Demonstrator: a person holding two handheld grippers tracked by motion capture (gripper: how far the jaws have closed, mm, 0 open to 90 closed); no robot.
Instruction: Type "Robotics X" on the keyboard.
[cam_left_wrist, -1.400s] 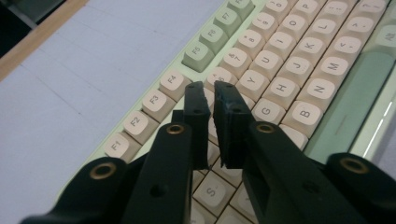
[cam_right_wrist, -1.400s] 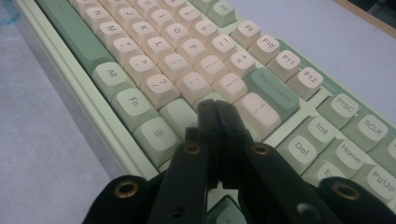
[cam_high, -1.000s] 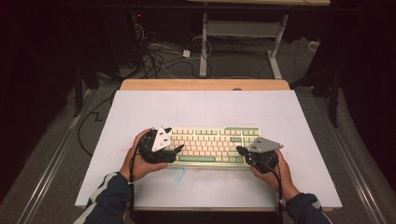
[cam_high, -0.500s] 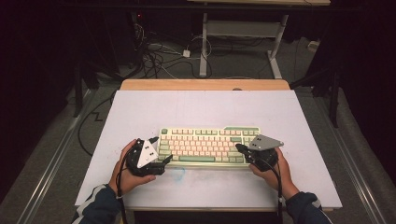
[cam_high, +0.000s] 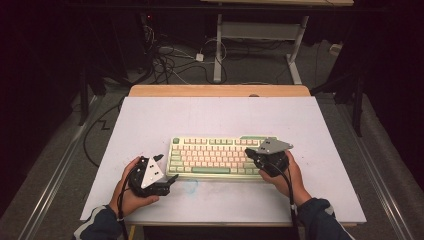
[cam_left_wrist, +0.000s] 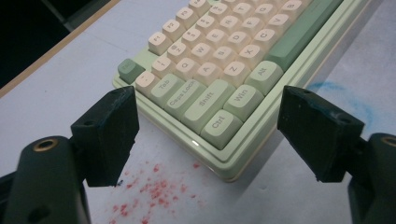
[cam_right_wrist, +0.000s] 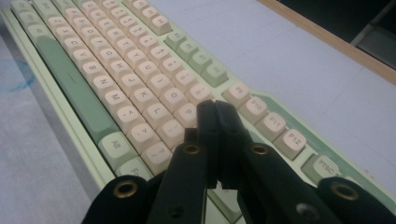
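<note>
A cream and green keyboard lies flat on the white mat, near the front. My left gripper sits just off the keyboard's front left corner, low over the mat. Its jaws have just been opening and stand wide, with nothing pressed between them. In the left gripper view the Ctrl corner of the keyboard shows past the left gripper. My right gripper is shut and empty, its tips over the keys at the keyboard's right end. The right gripper points along the key rows.
Red specks and a blue smudge mark the mat in front of the keyboard. The table's wooden edge runs along the back. Cables and a desk frame are on the floor beyond.
My left gripper drew away from the keyboard's left end, toward the left and the table's front, and its jaws spread wider. The right gripper shifted slightly at the right end.
</note>
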